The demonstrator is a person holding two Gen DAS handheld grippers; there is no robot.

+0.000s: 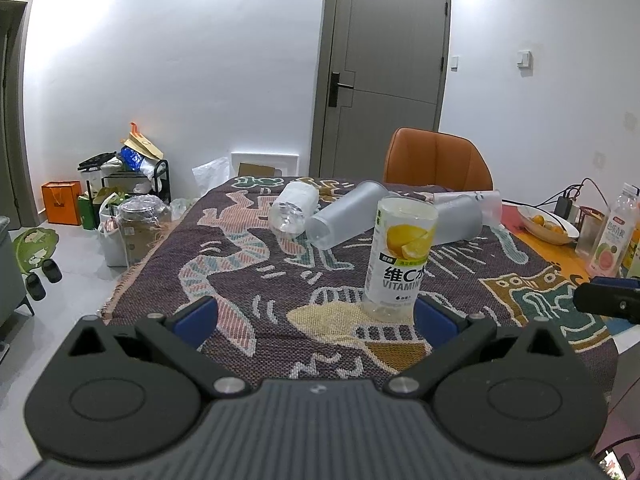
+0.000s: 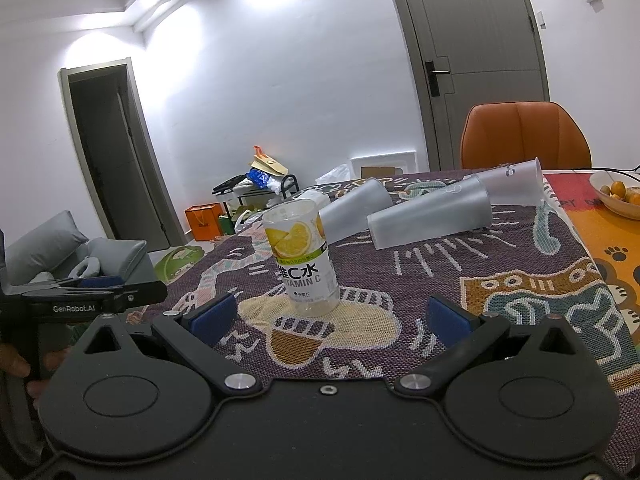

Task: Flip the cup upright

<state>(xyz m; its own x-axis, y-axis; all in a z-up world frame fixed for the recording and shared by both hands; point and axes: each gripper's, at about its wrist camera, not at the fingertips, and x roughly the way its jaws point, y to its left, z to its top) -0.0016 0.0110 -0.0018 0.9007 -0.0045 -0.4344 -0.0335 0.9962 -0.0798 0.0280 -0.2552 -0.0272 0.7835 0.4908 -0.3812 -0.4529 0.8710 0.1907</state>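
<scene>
A clear cup with a lemon "Vitamin C" label [image 1: 400, 256] stands upright on the patterned cloth [image 1: 248, 264], mouth up; it also shows in the right wrist view [image 2: 304, 256]. Behind it several frosted cups lie on their sides [image 1: 344, 216] [image 2: 432, 218]. My left gripper [image 1: 316, 316] is open and empty; the standing cup is just beyond its right finger [image 1: 434, 316]. My right gripper [image 2: 330, 316] is open and empty, with the cup just beyond its jaws, left of centre. The left gripper shows from the side in the right wrist view [image 2: 100, 294].
An orange chair [image 1: 436, 160] stands behind the table. A bowl of oranges [image 1: 548, 224], a drink bottle [image 1: 610, 236] and cables sit at the right. Bags and boxes [image 1: 120, 184] clutter the floor at the left.
</scene>
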